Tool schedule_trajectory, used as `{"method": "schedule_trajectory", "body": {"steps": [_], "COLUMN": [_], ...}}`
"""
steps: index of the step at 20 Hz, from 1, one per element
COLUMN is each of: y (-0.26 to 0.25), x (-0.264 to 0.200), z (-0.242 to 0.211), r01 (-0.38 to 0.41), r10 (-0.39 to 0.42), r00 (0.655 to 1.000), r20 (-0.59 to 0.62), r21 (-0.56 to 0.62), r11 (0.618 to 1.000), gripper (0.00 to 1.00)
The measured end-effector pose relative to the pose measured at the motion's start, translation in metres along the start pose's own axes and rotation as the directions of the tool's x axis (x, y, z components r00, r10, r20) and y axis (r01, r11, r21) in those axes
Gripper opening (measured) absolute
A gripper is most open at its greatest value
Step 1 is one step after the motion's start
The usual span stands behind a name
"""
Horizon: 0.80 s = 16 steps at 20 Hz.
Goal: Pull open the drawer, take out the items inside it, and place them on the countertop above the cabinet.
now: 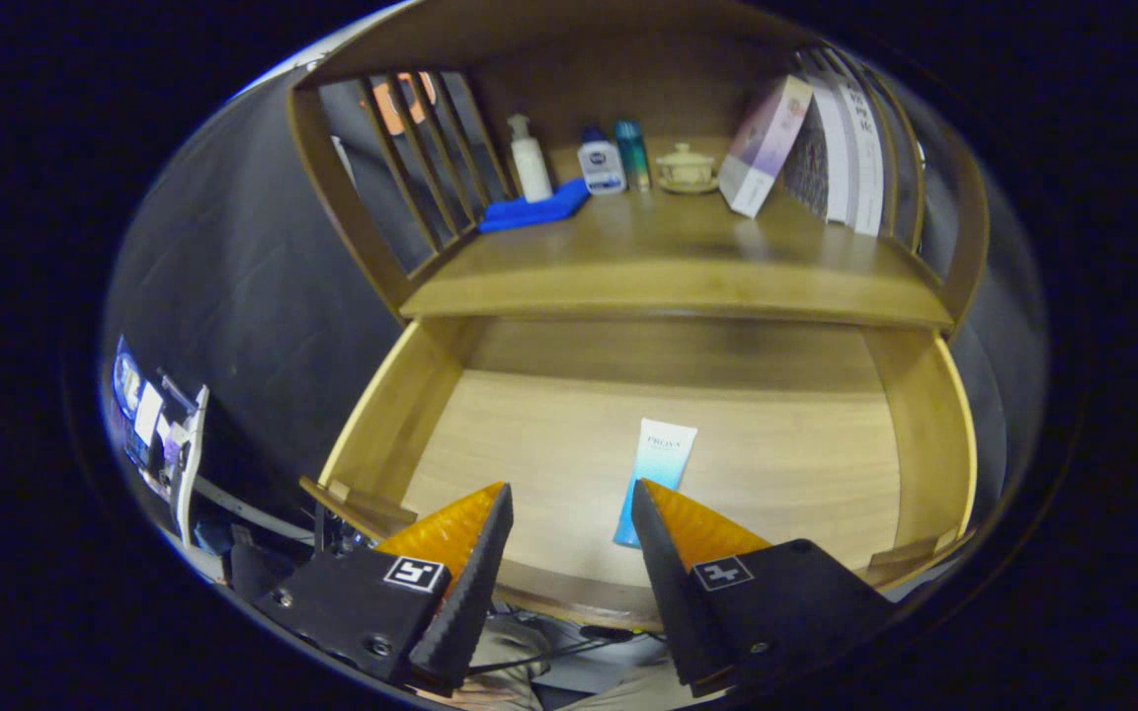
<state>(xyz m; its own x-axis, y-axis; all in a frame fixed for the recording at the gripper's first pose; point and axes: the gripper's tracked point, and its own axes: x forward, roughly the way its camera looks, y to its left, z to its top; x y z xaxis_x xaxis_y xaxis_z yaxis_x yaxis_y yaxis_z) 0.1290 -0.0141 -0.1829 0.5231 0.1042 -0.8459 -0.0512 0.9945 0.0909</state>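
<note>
The wooden drawer [401,415] is pulled out below the countertop [668,267]. On its floor lies a white and light-blue tube [658,474], pointing away from me. My gripper [572,504] hovers over the drawer's front edge, open, with nothing between its fingers. The tube's near end sits just beside the right fingertip [646,504]. On the countertop stand a white pump bottle [529,158], a small white bottle with a blue cap [601,163], a teal bottle [632,153] and a small lidded jar [686,168].
A folded blue cloth [532,209] lies at the countertop's left. A box [765,143] leans against several upright books [851,148] at its right. Slatted wooden sides [421,158] close the shelf. Dark booth cloth hangs to the left.
</note>
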Motion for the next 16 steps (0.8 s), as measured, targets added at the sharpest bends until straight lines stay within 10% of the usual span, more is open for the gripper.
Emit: {"method": "schedule_trajectory", "body": {"steps": [16], "y": [-0.047], "x": [0.074], "z": [-0.028], "r01": [0.167], "r10": [-0.159], "r00": [0.934], "r20": [-0.321], "r21": [-0.003], "r11": [0.986], "gripper": [0.73]}}
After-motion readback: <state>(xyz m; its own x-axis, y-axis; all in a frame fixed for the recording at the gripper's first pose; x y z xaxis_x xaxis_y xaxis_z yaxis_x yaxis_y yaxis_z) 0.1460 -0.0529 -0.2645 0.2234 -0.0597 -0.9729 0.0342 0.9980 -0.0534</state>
